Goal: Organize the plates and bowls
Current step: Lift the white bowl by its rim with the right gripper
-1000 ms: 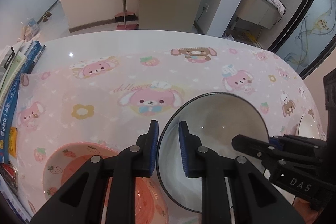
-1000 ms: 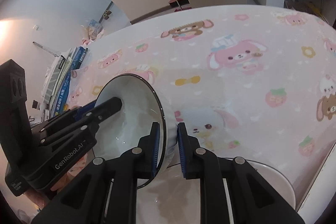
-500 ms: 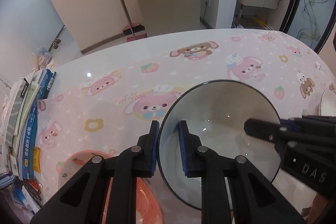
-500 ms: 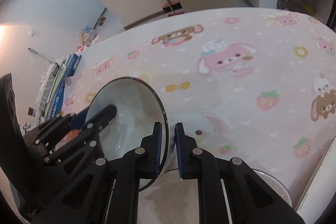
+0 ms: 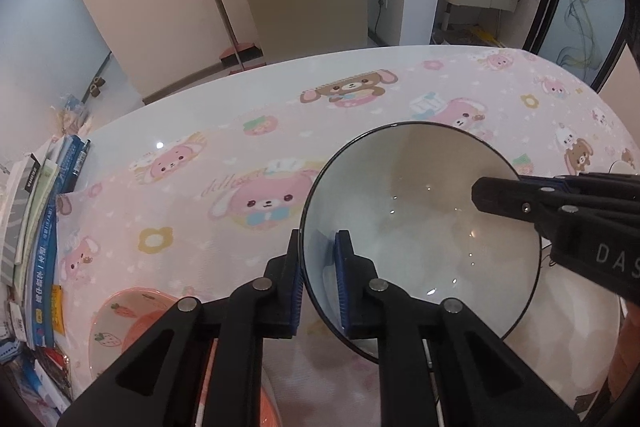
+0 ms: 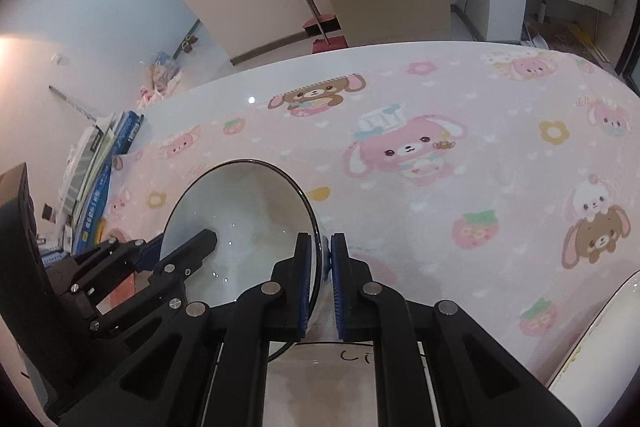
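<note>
You have one white bowl (image 5: pixel 424 227) with a thin dark rim, held between both of your grippers above the pink cartoon tablecloth (image 5: pixel 224 163). Two grippers are in play, and each one has the bowl's wall between its blue pads.

Your left gripper (image 5: pixel 318 279) takes the near-left part of the rim: one finger sits outside the wall and the other inside the bowl. Its jaws stand narrow, pressed onto the wall, having just been closing that last little bit. Your right gripper (image 6: pixel 325 283) takes the opposite side of the rim in the same way, one finger inside and one outside, jaws narrow and clamped on the wall, also having just been closing. In the left wrist view the right gripper reaches in over the far-right rim; in the right wrist view the left gripper reaches in at the lower left.

Besides that bowl you have one pink bowl (image 5: pixel 120 319) with strawberry and carrot prints, low on the left beneath your left gripper. It seems to hold an orange dish, but I cannot tell for sure. One white plate (image 6: pixel 596 339) shows only as an edge at the lower right of the right wrist view. Directly under your right gripper lies one more white surface with dark handwriting; I cannot tell what it is.

One stack of books (image 5: pixel 40 227) lines the table's left edge.
</note>
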Demonstrator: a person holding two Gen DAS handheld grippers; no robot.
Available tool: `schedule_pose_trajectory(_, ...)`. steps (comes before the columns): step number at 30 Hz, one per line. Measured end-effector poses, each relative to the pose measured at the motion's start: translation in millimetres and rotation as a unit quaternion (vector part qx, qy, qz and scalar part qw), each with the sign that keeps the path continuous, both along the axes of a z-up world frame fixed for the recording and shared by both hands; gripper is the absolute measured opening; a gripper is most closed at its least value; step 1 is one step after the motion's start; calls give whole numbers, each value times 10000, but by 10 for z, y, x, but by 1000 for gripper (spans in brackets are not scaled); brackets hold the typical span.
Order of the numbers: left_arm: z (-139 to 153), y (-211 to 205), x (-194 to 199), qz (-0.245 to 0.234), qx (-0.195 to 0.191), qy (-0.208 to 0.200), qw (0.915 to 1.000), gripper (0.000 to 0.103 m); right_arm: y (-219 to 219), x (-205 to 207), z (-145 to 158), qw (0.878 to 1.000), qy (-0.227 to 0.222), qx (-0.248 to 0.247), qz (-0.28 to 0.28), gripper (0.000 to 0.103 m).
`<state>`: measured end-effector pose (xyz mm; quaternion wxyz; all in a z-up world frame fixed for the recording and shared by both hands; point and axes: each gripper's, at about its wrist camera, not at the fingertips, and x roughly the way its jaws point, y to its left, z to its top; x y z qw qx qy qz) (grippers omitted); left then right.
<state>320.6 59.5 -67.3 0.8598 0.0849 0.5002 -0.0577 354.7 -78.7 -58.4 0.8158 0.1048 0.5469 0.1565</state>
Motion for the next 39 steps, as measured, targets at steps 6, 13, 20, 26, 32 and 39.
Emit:
schedule_pose_trajectory(6, -24, -2, 9, 60, -48, 128, 9999, 12, -177, 90, -160, 9940, 696, 806, -248, 13)
schedule_pose_trajectory(13, -29, 61, 27, 171, -283, 189, 9993, 12, -97, 45, -144, 9946, 801, 660, -2, 15)
schedule_pose_trajectory(20, -33, 38, 25, 192, -245, 194, 9993, 14, 0, -5, -97, 9979, 579, 283, 93, 16)
schedule_pose_trajectory(26, -27, 96, 10, 270, -386, 189, 9987, 13, 45, -60, -64, 9990, 413, 137, 136, 16)
schedule_pose_trajectory(32, 13, 190, 27, 586, -729, 313, 9951, 10, 35, -50, -78, 9980, 546, 274, 133, 17)
schedule_pose_trajectory(39, 148, 195, -48, 670, -611, 112, 9958, 10, 51, -108, 13, 9976, 516, 428, 181, 17)
